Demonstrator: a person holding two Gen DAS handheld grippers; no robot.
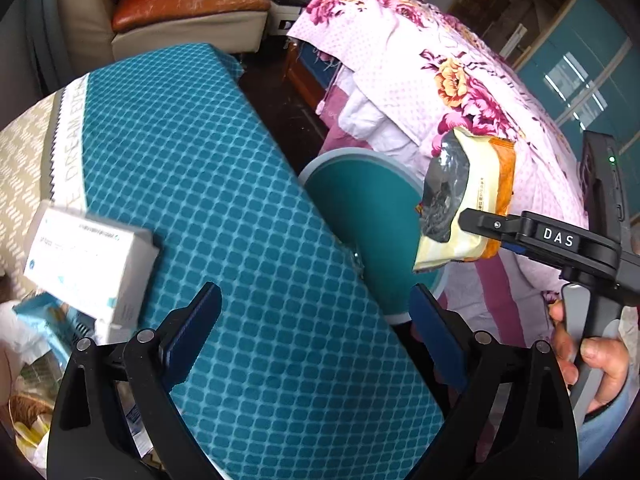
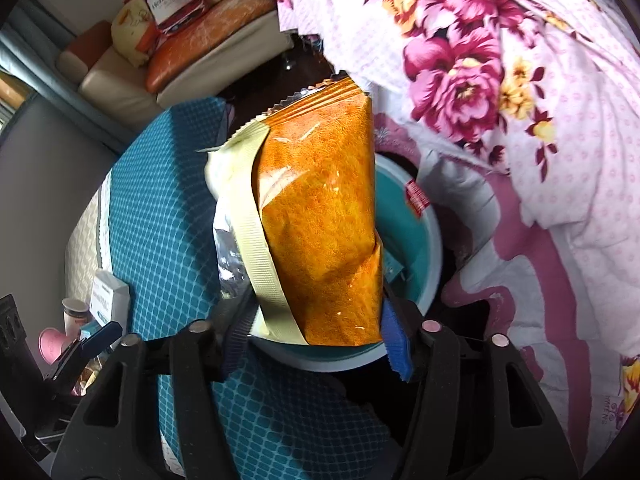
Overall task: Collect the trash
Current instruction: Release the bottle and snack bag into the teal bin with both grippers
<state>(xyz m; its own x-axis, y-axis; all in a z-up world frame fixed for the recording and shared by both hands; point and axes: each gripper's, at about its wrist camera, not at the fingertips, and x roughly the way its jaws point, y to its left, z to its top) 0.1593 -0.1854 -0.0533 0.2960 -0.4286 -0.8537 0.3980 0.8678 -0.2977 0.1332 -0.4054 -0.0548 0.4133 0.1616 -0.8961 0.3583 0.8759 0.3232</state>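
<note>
My right gripper (image 2: 316, 340) is shut on an orange and cream snack wrapper (image 2: 320, 216) and holds it upright above the teal trash bin (image 2: 424, 248). In the left wrist view the same wrapper (image 1: 468, 196) hangs from the right gripper (image 1: 480, 222) over the bin (image 1: 360, 216), which stands on the floor beside the table. My left gripper (image 1: 316, 320) is open and empty above the table's teal cloth (image 1: 200, 184), near its edge by the bin.
A white box (image 1: 92, 264) and other packets (image 1: 44, 328) lie at the table's left end. A bed with a pink floral cover (image 1: 440, 64) stands right of the bin. A sofa (image 1: 188, 12) is at the back. A red scrap (image 2: 418, 196) lies inside the bin.
</note>
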